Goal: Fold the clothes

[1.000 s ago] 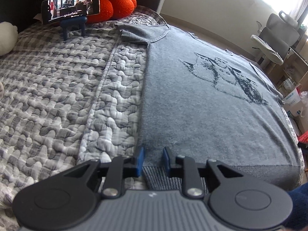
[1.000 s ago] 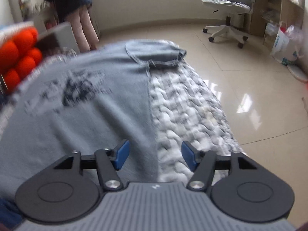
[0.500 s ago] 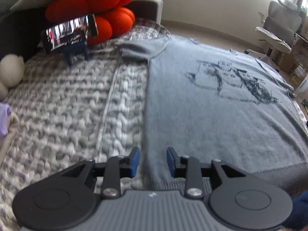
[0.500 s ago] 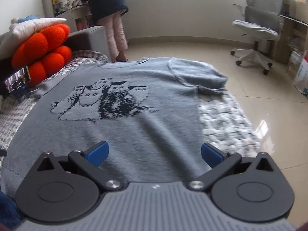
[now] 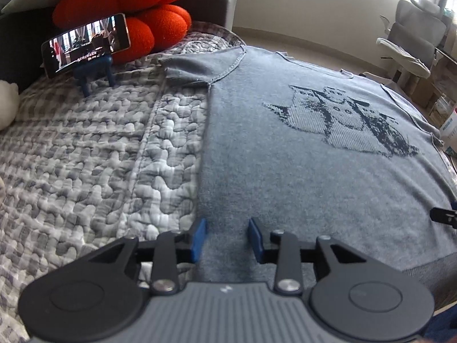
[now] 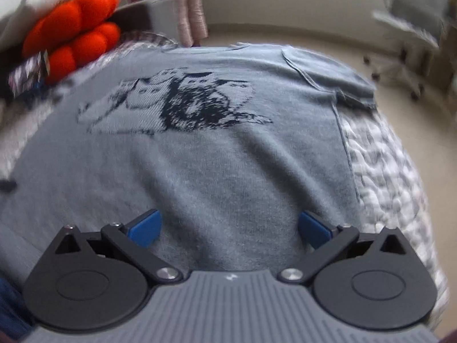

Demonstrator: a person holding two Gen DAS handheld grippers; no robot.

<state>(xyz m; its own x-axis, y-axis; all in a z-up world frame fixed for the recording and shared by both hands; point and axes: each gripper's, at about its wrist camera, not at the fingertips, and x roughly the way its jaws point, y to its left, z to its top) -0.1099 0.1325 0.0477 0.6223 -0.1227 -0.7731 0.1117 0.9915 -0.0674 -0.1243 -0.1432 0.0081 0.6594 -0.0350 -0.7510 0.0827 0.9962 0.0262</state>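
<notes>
A grey T-shirt (image 5: pixel 300 177) with a dark printed picture on its chest lies spread flat, print up, on a bed covered by a grey-and-white quilt (image 5: pixel 94 165). In the left wrist view it fills the centre and right of the frame, its side edge running down the middle toward the bottom, one short sleeve at upper centre.

The left gripper (image 5: pixel 227 238) sits at the bottom centre of that view, over the shirt's lower corner by that side edge. Its blue fingers (image 5: pixel 198 238) stand a modest gap apart and its jaws are opening; shirt fabric lies between and below them, but the pads do not press on it.

In the blurred right wrist view the shirt (image 6: pixel 217 154) fills most of the frame, quilt showing at the right. The right gripper (image 6: pixel 228 225) at the bottom centre is spread as wide as it goes, its fingers (image 6: pixel 144 227) above the shirt's lower part, gripping nothing.

A phone (image 5: pixel 87 44) on a small blue stand and an orange cushion (image 5: pixel 128 8) are at the upper left of the left view; a person's legs (image 6: pixel 192 14) stand at the top of the right view.
</notes>
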